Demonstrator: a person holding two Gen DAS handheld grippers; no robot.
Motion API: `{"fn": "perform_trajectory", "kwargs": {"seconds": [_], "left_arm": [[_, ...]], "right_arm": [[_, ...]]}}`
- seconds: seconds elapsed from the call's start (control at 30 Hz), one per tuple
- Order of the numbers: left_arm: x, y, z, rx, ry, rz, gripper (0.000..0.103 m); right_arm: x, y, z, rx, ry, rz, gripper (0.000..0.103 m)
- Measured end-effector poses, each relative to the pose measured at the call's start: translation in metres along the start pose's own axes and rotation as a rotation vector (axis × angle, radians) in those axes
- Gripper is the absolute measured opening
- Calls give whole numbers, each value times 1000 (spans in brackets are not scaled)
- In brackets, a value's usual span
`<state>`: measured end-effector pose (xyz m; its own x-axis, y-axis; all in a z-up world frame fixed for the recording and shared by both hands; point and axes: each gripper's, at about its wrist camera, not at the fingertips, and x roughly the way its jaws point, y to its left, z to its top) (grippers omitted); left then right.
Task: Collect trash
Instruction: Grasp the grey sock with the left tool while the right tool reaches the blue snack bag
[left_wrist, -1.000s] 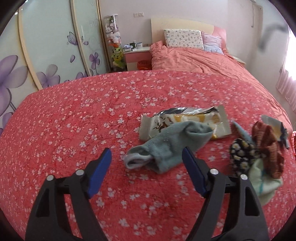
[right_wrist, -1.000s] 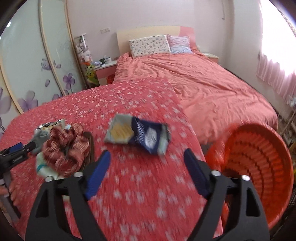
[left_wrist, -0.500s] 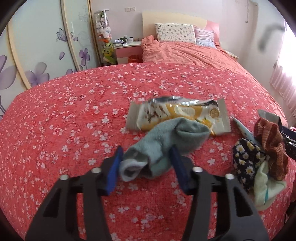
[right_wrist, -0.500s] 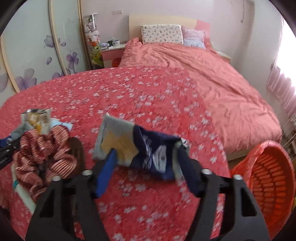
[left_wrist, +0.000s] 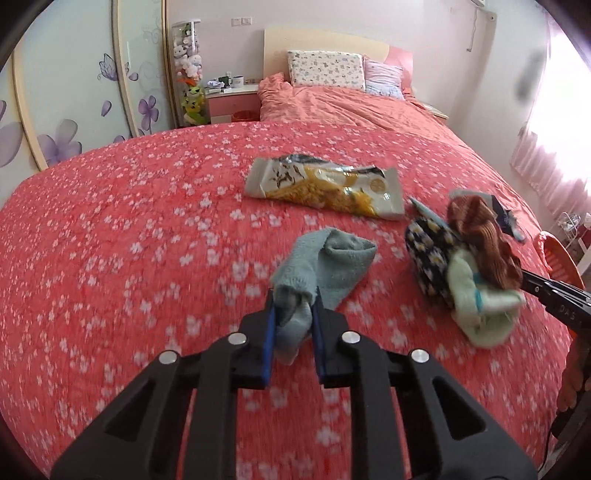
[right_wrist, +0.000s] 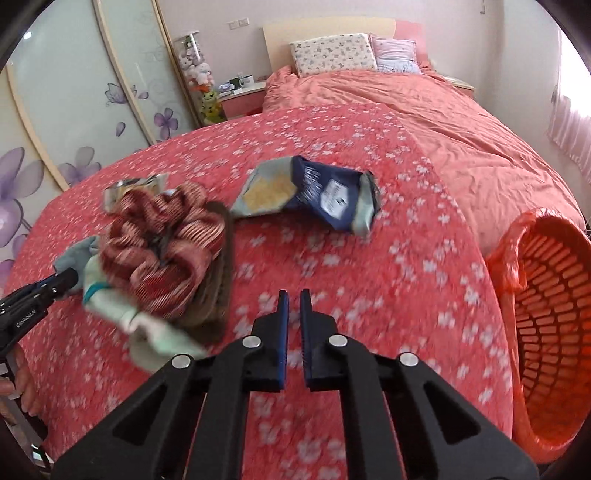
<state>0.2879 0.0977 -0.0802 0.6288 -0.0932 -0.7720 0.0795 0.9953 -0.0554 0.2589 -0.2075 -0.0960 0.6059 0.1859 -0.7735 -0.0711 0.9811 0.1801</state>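
The blue snack wrapper (right_wrist: 314, 192) is lying ahead of the right gripper (right_wrist: 293, 306), apart from it, with its long axis running across the gripper's line. The orange basket (right_wrist: 554, 295) is standing at the right of the bed. The right gripper's jaws have just been closing and are gripping nothing. The left gripper (left_wrist: 293, 314) is pinching the grey-blue sock (left_wrist: 325, 266).

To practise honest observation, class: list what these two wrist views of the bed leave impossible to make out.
Orange basket: right wrist view, inside partly cut off by the edge.
Blue packet: right wrist view, print blurred; left wrist view, mostly behind the striped cloth.
Nightstand mugs: left wrist view, too small.
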Motion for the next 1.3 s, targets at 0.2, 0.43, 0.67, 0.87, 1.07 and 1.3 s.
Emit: {"fn": "perform_trajectory", "kwargs": {"seconds": [0.2, 0.43, 0.67, 0.87, 1.07, 1.3], "left_arm": [[-7, 5, -7, -28, -11, 31, 50], [11, 1, -2, -17, 18, 75, 31], [13, -6, -8, -17, 11, 92, 26], [12, -1, -14, -48, 10, 69, 29], [11, 2, -14, -55, 9, 59, 29], [11, 5, -11, -55, 10, 57, 30]], "right_arm": [[-9, 3, 2, 17, -21, -18, 21], [-7, 4, 10, 48, -41, -41, 34], [9, 2, 38, 28, -70, -124, 58], [30, -1, 36, -1, -47, -220, 59], [41, -1, 44, 3, -29, -193, 42], [36, 15, 35, 2, -10, -33, 14]]}}
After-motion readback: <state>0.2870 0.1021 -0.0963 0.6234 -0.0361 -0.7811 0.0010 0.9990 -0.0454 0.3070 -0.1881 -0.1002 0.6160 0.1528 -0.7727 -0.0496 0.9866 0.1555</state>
